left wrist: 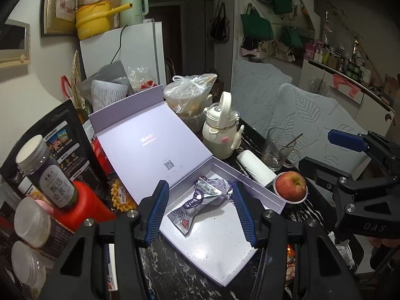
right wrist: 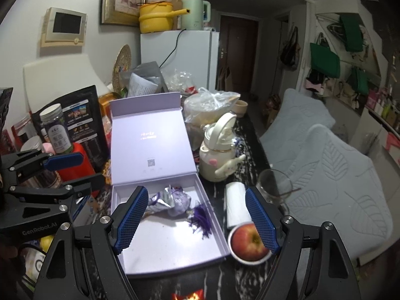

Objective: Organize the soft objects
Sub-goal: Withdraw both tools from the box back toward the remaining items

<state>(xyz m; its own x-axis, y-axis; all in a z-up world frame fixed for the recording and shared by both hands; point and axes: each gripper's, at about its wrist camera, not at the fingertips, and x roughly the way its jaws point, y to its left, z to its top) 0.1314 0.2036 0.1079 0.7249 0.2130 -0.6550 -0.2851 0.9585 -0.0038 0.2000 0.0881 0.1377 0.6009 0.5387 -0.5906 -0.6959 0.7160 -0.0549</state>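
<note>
So far the pouch [left wrist: 193, 207] and sachet [right wrist: 180, 200] lie in the box [left wrist: 252, 187]; my left gripper [left wrist: 201, 211] and right gripper [right wrist: 197, 220] hang spread, empty; lid unshut.

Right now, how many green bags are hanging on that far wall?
3. The top green bag hangs highest, the middle green bag hangs lower to its left, and the lowest green bag hangs below both. Clutter may hide more.

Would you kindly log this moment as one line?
left gripper: open, empty | right gripper: open, empty | foil packet: in open lavender box
</note>
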